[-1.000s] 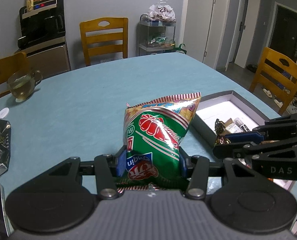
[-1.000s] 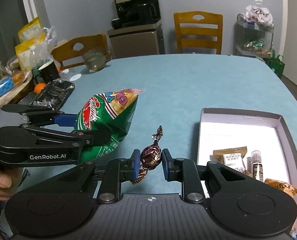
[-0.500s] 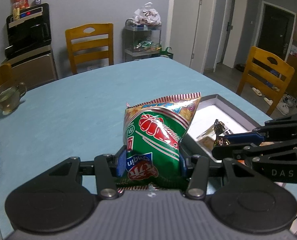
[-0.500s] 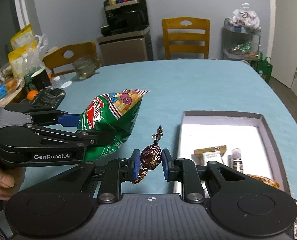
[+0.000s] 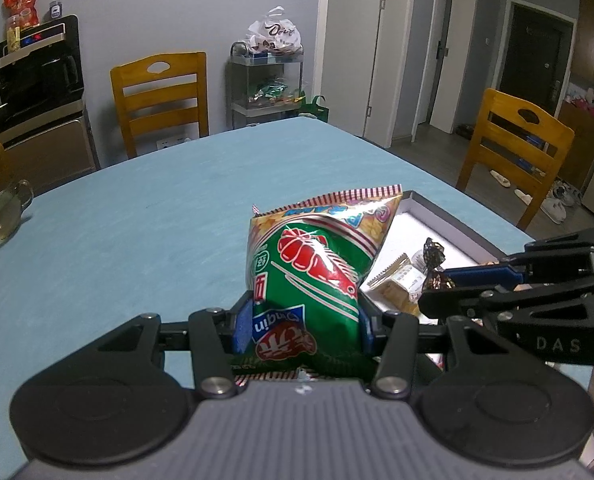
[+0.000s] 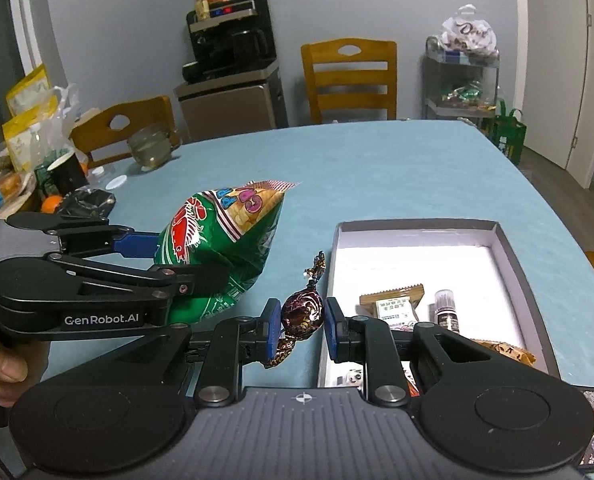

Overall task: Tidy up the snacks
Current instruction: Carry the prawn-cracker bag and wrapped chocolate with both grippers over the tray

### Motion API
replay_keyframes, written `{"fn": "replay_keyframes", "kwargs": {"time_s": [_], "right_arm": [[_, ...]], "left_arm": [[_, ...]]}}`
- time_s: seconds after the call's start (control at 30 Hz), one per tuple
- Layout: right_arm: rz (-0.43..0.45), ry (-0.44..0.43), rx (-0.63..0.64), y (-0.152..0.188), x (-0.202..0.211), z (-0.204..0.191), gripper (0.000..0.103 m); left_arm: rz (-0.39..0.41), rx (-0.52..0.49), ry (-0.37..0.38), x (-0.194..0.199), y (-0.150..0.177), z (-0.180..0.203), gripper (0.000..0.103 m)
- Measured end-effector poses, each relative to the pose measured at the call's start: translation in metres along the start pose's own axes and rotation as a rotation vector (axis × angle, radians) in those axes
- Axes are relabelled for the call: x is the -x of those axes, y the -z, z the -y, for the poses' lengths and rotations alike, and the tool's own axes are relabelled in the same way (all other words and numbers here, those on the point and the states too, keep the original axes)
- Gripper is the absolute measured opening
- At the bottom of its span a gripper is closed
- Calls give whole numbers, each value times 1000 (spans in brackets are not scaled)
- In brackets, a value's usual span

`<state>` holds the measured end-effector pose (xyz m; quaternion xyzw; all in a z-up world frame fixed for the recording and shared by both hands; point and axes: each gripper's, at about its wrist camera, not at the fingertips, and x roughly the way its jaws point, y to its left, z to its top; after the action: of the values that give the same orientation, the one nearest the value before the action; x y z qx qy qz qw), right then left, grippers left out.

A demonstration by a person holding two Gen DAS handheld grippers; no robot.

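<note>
Centrally, the left gripper [image 5: 303, 326] is seen clenched on the lower part of a green snack bag [image 5: 317, 268], which is held upright above the table [image 5: 157, 220]. The right gripper [image 6: 299, 322] is clamped on a brown foil-wrapped candy [image 6: 302, 312], whose twisted ends stick out above and below the blue pads [image 6: 273, 330]. Both items are carried off the surface, the candy just left of the near left corner of the grey box [image 6: 513, 256]. In the left wrist view the right gripper [image 5: 441, 282] is shown entering from the right, between the bag and the box [image 5: 449, 220].

Inside the box, towards its near end, a tan wrapped biscuit [image 6: 391, 302], a small dark tube [image 6: 445, 308] and an orange packet [image 6: 505, 350] are laid on the white lining; the far half is bare. The box's near left rim is partly masked by the right gripper's linkage.

Compared with one second ago, both tools have been shifted towards the box: its left wall now lies closer to the candy, and the glass mug [image 5: 1, 212] has slid towards the left edge of the left wrist view.

The table is covered in light blue. At its far left edge a black cup [image 6: 67, 170], an orange [image 6: 52, 203] and yellow packets [image 6: 27, 100] are gathered. Wooden chairs [image 6: 349, 76], a black drinks machine [image 6: 233, 36] and a metal shelf [image 6: 463, 88] are set against the grey wall.
</note>
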<state>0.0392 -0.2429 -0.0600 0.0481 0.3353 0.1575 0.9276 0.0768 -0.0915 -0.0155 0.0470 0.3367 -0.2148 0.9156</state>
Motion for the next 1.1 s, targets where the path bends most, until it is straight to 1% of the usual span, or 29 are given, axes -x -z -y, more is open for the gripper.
{"fn": "replay_keyframes", "kwargs": {"time_s": [0.37,0.8,1.1], "right_arm": [[16,31,-30,3,8,11,25],[32,76,-69,8,20,24,25],[41,125,-112,17,32,40,25]], "left_arm": [[9,-22,33,-3,-6,3,47],[15,-55,76,-13,-18,22,47],[16,-88,124,-23,-25,42,47]]}}
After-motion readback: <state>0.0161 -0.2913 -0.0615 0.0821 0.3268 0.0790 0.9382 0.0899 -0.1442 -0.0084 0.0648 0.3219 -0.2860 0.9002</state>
